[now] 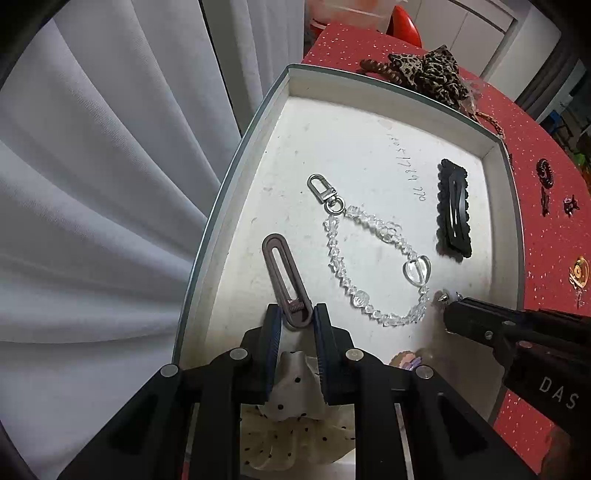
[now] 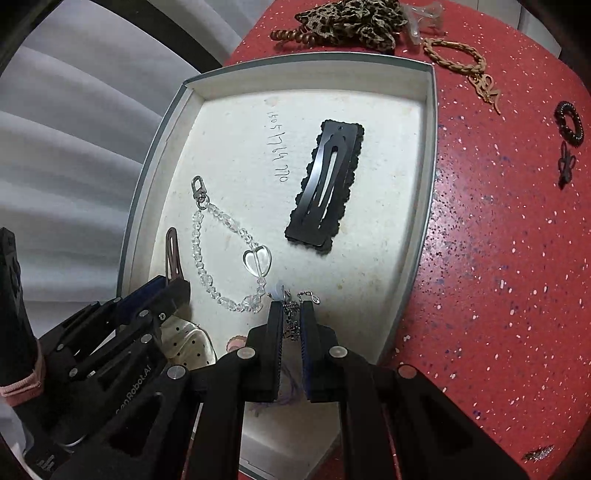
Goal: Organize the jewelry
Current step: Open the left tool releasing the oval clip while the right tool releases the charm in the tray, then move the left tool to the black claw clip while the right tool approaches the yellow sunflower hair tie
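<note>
Two grippers work inside the shallow box (image 1: 236,173), presumably the collecting place. At near left, the left gripper (image 1: 295,314) clamps the brown hair clip (image 1: 284,273) by its spring end; rightward past the bead chain (image 1: 369,258), the right gripper (image 2: 291,317) pinches a thin chain (image 2: 291,314) just above the floor.

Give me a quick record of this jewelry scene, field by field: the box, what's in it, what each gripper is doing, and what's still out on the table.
container: open white box on red table
in box: crystal bead chain, black hair clip, brown clip
left gripper: fingers around brown clip's near end
right gripper: shut on thin metal chain
outside box: leopard scrunchie, braided bracelet, dark hair tie
</note>
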`<action>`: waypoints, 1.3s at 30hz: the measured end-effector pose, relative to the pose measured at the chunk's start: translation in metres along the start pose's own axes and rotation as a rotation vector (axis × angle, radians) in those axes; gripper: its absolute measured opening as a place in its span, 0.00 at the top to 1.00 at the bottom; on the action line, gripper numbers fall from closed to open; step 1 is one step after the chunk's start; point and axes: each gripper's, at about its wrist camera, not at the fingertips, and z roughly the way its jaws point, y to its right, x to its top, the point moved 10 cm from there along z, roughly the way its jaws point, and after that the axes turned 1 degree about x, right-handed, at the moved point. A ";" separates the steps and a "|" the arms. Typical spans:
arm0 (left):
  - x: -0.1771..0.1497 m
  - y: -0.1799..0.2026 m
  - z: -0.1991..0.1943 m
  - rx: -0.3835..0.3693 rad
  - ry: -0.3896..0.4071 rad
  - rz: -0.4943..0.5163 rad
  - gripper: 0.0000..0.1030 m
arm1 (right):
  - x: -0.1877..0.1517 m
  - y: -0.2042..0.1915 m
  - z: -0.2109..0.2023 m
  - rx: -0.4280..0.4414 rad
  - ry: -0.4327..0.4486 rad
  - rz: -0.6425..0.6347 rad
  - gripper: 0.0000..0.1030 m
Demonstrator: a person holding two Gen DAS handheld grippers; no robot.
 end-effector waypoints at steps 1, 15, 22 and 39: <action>0.000 0.000 0.000 0.003 -0.002 -0.001 0.81 | 0.000 0.002 0.000 0.002 0.000 -0.001 0.90; 0.003 0.007 -0.027 0.043 0.043 0.015 0.13 | -0.004 0.014 -0.074 0.055 0.111 0.041 0.52; 0.002 0.017 -0.049 0.057 0.064 0.067 0.13 | -0.030 0.047 -0.097 0.043 0.119 0.116 0.38; -0.021 0.119 -0.100 -0.003 0.102 0.235 0.00 | -0.112 0.176 -0.156 -0.031 0.186 0.378 0.14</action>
